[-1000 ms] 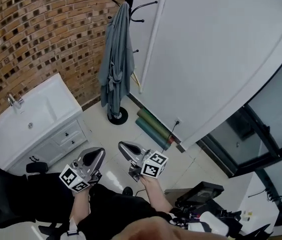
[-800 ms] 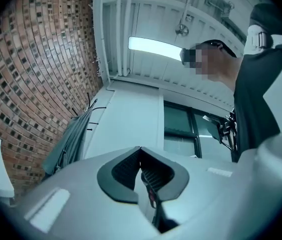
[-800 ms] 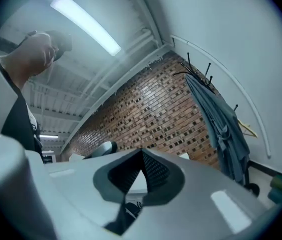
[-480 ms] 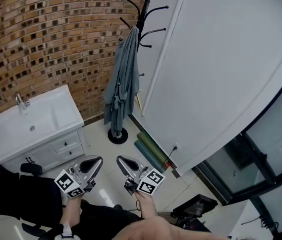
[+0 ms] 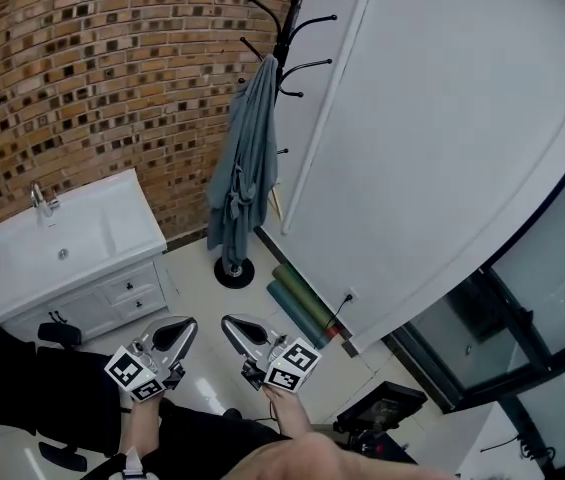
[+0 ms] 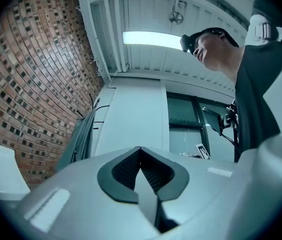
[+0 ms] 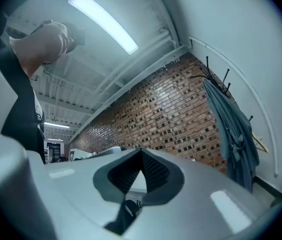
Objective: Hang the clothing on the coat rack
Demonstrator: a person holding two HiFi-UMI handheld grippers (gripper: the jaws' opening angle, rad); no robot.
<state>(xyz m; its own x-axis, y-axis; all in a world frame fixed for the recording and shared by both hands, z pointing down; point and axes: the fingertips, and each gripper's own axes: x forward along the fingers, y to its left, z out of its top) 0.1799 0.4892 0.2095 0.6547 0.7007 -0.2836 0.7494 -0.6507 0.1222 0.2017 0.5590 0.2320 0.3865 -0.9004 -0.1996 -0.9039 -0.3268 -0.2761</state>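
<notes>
A grey-blue robe (image 5: pixel 243 168) hangs from the black coat rack (image 5: pixel 284 43), which stands in the corner between the brick wall and a white curved wall. The robe reaches almost to the rack's round base (image 5: pixel 233 271). It shows also in the right gripper view, the robe (image 7: pixel 233 134) under the rack's hooks (image 7: pixel 213 74), and at the left of the left gripper view as robe (image 6: pixel 81 139). My left gripper (image 5: pixel 184 325) and right gripper (image 5: pixel 228 323) are held low near my lap, well short of the rack. Both are shut with nothing between their jaws.
A white vanity with a sink and tap (image 5: pixel 62 253) stands against the brick wall (image 5: pixel 92 78) at left. Rolled green mats (image 5: pixel 302 303) lie along the curved wall's foot. Dark glass panels (image 5: pixel 522 308) are at right, a black chair (image 5: pixel 2 368) at lower left.
The head view has tilted up, so the rack's top hooks now show and the grippers sit lower in frame. Both grippers stay shut and empty; the robe hangs unmoved.
</notes>
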